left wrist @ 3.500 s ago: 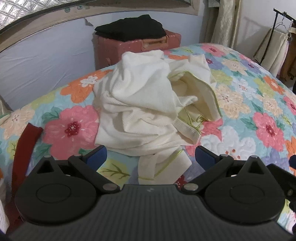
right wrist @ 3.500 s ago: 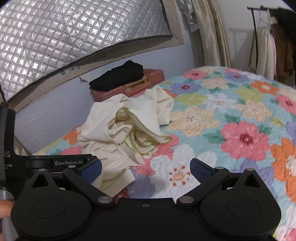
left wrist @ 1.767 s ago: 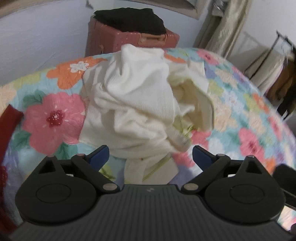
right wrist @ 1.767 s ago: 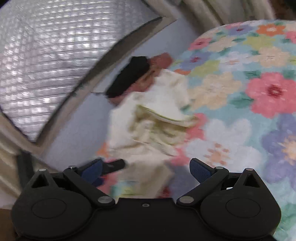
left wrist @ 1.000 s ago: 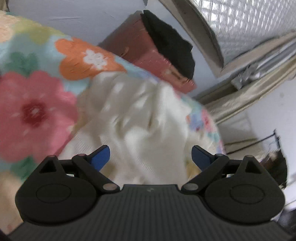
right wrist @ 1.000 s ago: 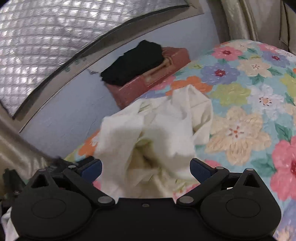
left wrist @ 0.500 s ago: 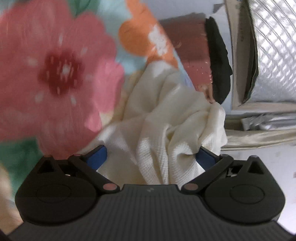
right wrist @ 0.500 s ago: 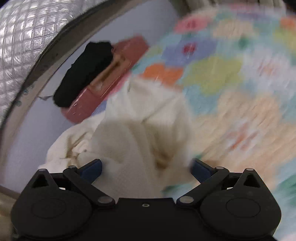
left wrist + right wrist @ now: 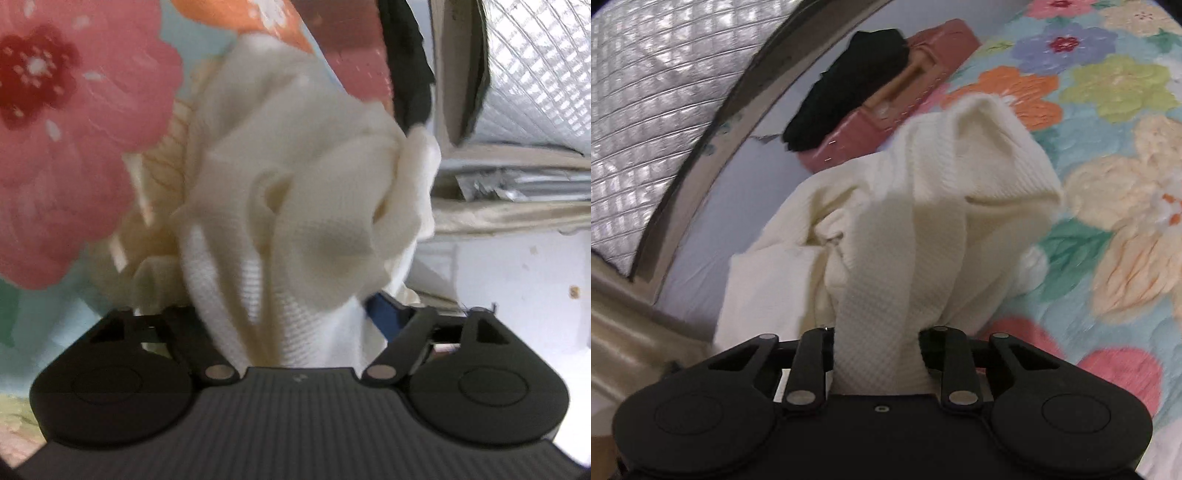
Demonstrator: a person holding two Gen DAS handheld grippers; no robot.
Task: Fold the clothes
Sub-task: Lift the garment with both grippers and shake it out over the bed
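Floral quilt [image 9: 1115, 85] covered the bed, with a reddish suitcase [image 9: 897, 110] at its far edge carrying a black garment [image 9: 849, 88], under a silver quilted panel [image 9: 646, 110]. On the quilt lay the cream knit garment [image 9: 923, 206], bunched up. Both claws held it: the right claw [image 9: 877, 350] was clamped on a band of the knit, and the left claw [image 9: 291, 325] had cloth gathered between its closing fingers, one blue pad [image 9: 382, 314] showing.

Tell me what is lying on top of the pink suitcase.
A dark, folded-looking black garment lies on the pink suitcase, covering most of its top beside the handle. The suitcase's lower part is hidden behind the cream garment.
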